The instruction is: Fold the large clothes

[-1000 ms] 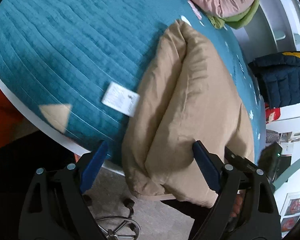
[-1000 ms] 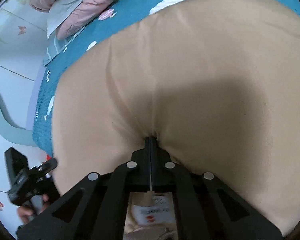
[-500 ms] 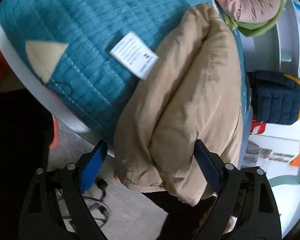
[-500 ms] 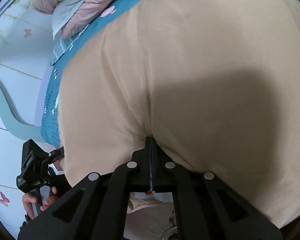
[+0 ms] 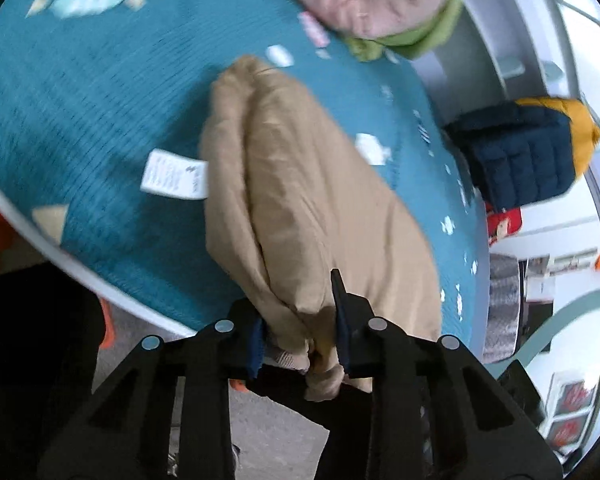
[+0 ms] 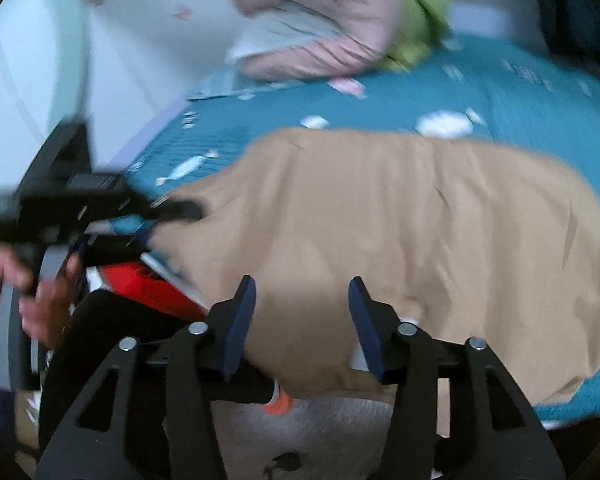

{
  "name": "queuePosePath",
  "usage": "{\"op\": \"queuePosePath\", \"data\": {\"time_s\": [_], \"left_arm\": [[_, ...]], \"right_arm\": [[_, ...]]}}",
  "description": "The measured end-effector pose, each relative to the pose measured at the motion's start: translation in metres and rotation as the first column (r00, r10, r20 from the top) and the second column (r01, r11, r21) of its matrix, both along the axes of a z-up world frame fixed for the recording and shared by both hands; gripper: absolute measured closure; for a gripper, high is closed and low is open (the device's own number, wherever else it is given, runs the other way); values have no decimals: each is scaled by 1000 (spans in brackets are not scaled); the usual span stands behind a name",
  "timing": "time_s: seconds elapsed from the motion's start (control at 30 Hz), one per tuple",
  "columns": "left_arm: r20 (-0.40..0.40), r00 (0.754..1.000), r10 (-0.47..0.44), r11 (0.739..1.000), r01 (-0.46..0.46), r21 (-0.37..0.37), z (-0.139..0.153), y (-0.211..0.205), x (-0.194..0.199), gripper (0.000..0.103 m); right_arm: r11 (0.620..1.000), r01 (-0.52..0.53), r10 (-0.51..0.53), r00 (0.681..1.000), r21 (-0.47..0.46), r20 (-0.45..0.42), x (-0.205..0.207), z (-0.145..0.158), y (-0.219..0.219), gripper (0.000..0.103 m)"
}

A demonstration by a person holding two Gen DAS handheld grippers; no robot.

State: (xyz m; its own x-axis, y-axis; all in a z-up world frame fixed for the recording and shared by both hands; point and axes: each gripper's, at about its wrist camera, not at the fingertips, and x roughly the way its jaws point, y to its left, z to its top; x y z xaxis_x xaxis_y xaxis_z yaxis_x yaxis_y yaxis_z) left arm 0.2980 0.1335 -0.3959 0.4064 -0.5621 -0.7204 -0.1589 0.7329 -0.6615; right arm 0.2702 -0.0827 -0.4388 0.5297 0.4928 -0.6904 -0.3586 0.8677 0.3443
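Note:
A tan padded garment [image 5: 312, 200] lies folded on the teal quilted bed cover [image 5: 80, 112], its near end hanging over the bed's front edge. A white care label [image 5: 174, 176] sticks out on its left side. My left gripper [image 5: 298, 328] is shut on the garment's bunched near end. In the right wrist view the garment [image 6: 400, 232] spreads wide across the cover [image 6: 520, 96]. My right gripper [image 6: 302, 320] is open, its jaws apart just over the garment's near edge, holding nothing. The left gripper [image 6: 60, 208] shows there at the left, held in a hand.
A pink and green heap of clothes [image 5: 388, 0] lies at the far end of the bed, also in the right wrist view [image 6: 340, 28]. A navy and yellow padded jacket [image 5: 528, 152] sits right of the bed. Grey floor [image 6: 320, 432] lies below the bed edge.
My left gripper has closed from wide open onto the garment's near end. My right gripper has opened, let go of the garment and drawn back, and the garment now lies flatter.

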Motion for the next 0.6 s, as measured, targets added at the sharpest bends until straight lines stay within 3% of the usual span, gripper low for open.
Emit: {"op": "queuePosePath", "data": {"time_s": [0.17, 0.3, 0.47, 0.5, 0.57, 0.6], "left_arm": [[42, 996, -78, 996, 76, 42, 27, -34, 7, 76], [34, 994, -105, 994, 103, 47, 31, -51, 12, 76], [18, 994, -107, 994, 106, 18, 26, -48, 17, 77], [16, 994, -106, 994, 105, 17, 26, -47, 20, 77], [14, 995, -102, 995, 101, 26, 30, -45, 23, 77], [15, 994, -109, 994, 108, 13, 32, -44, 23, 76]], "right_arm": [[997, -71, 74, 995, -44, 65, -9, 6, 20, 40], [995, -46, 56, 993, -93, 106, 8, -7, 41, 40], [997, -6, 17, 988, -74, 151, 24, -17, 55, 39], [996, 10, 5, 986, -86, 167, 26, -17, 57, 42], [997, 27, -14, 986, -77, 169, 31, -19, 57, 82], [997, 30, -19, 987, -70, 157, 33, -19, 55, 83]]}}
